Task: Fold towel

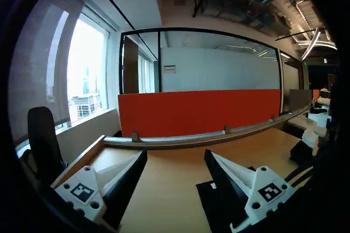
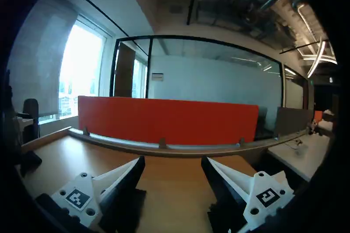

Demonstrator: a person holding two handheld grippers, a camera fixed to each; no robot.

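Note:
In the left gripper view my left gripper [image 1: 175,154] is open above a wooden desk [image 1: 175,180], with nothing between its fingers. A dark flat piece [image 1: 209,193], possibly the towel, lies on the desk under the right finger, mostly hidden. In the right gripper view my right gripper [image 2: 173,159] is open too, with bare desk [image 2: 175,185] showing in the gap. Dark material [image 2: 136,202] shows low down beside both of its fingers; what it is I cannot tell.
An orange divider screen [image 1: 197,110] with a metal rail runs along the desk's far edge. A black chair [image 1: 41,141] stands at the left by the window. At the right, a neighbouring desk [image 2: 302,154] carries small white and dark items [image 1: 313,134].

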